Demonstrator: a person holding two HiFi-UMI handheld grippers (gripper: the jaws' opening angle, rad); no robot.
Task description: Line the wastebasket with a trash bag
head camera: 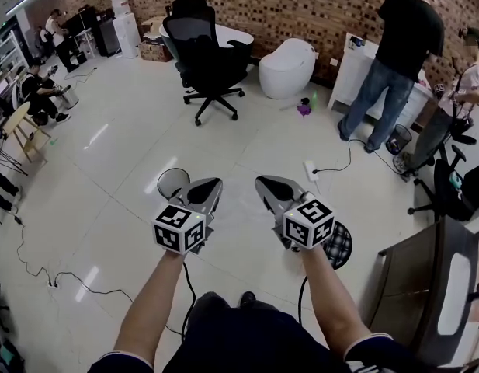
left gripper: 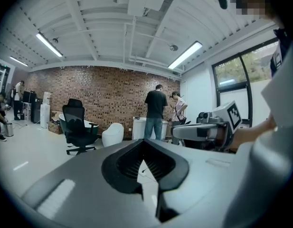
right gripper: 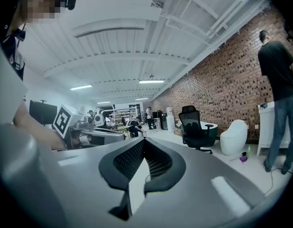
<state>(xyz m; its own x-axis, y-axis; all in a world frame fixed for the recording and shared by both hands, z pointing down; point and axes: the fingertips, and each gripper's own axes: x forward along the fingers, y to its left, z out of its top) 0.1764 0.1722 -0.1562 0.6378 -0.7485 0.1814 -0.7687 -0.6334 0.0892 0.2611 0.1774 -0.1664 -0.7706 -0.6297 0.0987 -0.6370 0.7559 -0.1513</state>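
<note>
At the upper left of the head view we see a small metal bin (head camera: 69, 97) on the floor (head camera: 123, 154) beside a seated person (head camera: 39, 92); what it holds is too small to tell. Just left of centre a white wastebasket (head camera: 172, 183) stands on the floor, round mouth up, partly hidden behind the left claw (head camera: 208, 189); we cannot make out what lies inside it. The left claw is closed all the way with nothing between its jaws, held out level above the floor. Its cube (head camera: 179, 228) bears black-and-white square markers. Near it, right of centre, the right claw (head camera: 270, 186) is likewise closed and empty, and its cube (head camera: 309, 222) is marked the same way. A dark round thing (head camera: 341, 245) with a checked pattern peeks out from behind the right claw at the lower right; we cannot tell whether it is a bin. At the upper right a black mesh bin (head camera: 398, 138) sits by the feet of a standing person (head camera: 402, 53).
</note>
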